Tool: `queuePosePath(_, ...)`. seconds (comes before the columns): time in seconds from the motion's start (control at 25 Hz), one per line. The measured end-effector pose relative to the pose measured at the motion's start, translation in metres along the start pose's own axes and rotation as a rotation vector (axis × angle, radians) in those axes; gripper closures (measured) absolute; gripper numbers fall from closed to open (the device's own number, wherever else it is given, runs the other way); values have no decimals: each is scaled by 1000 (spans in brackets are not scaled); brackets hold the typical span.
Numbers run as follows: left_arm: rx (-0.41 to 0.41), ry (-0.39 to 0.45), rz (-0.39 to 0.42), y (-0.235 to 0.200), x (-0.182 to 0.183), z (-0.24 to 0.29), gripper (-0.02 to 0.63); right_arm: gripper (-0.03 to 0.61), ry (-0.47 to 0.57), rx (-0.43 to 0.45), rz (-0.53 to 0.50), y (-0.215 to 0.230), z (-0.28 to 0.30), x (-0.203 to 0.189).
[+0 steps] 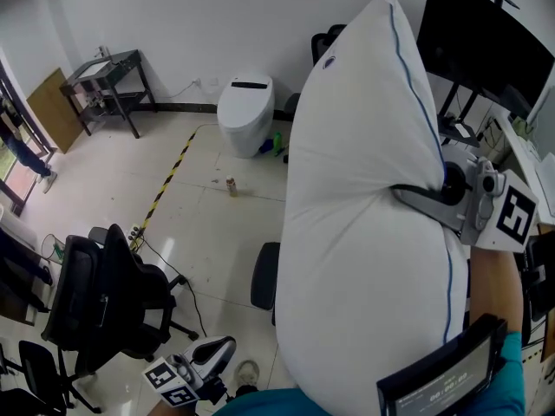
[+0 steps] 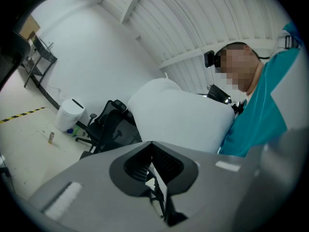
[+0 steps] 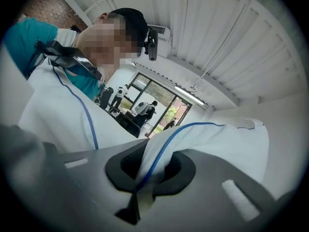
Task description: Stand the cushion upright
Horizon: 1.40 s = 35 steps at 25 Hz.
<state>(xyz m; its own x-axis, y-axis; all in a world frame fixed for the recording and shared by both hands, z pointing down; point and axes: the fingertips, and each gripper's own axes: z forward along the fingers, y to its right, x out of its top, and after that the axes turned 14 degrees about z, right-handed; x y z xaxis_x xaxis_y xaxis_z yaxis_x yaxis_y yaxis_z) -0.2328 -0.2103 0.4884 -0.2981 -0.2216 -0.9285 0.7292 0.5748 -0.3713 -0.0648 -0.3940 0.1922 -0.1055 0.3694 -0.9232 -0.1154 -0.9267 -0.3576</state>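
One big white cushion [image 1: 364, 232] fills the right side, standing tall in the air beside a dark chair seat [image 1: 265, 276]. Right gripper [image 1: 406, 191] is clamped on its blue-piped edge, fabric bunched between the jaws. Left gripper [image 1: 221, 351] sits low, jaws together, nothing in them.

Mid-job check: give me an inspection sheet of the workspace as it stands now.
Surface: white tiled floor, with a yellow-black tape strip across it.
Job's things: white cushion with blue piping, held up with its long side roughly vertical; lower end hidden.
Clutter: small bottle on the floor.
Grippers: right claw shut on the cushion's piped edge; left claw shut, empty.
Cables: thin cable beside the black office chair.
Surroundings: white bin, black side table, dark monitor.
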Motion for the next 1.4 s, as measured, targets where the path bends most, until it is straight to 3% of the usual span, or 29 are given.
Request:
queuePosePath(0.28, 44, 18, 4, -6, 11, -6, 603, 561, 106, -32, -148, 15, -14, 52)
queuePosePath(0.44, 57, 14, 5, -10, 11, -8, 603, 557, 88, -128, -134, 55, -28, 25)
queuePosePath(0.56, 57, -6, -5, -8, 1, -7, 603, 548, 33, -239, 58, 88, -42, -60)
queuePosePath(0.68, 59, -32, -19, -7, -8, -6, 603, 538, 7, -334, 417, 96, -62, -194)
queuePosePath(0.84, 75, -84, -44, -12, -21, -13, 603, 532, -7, -486, 957, 45, -90, -394)
queuePosePath(0.96, 85, -116, -58, -19, -36, -12, 603, 544, -66, -513, 1174, -1, -90, -474)
queuePosePath(1.08, 82, -121, -80, -18, -42, -3, 603, 563, -102, -460, 1284, -40, -78, -502)
queuePosePath(1.2, 62, -135, -77, -15, -41, 4, 603, 566, -72, -376, 1341, -65, -62, -494)
queuePosePath(1.4, 23, -108, -63, -10, -27, 16, 603, 569, 238, -210, 1355, -49, -35, -390)
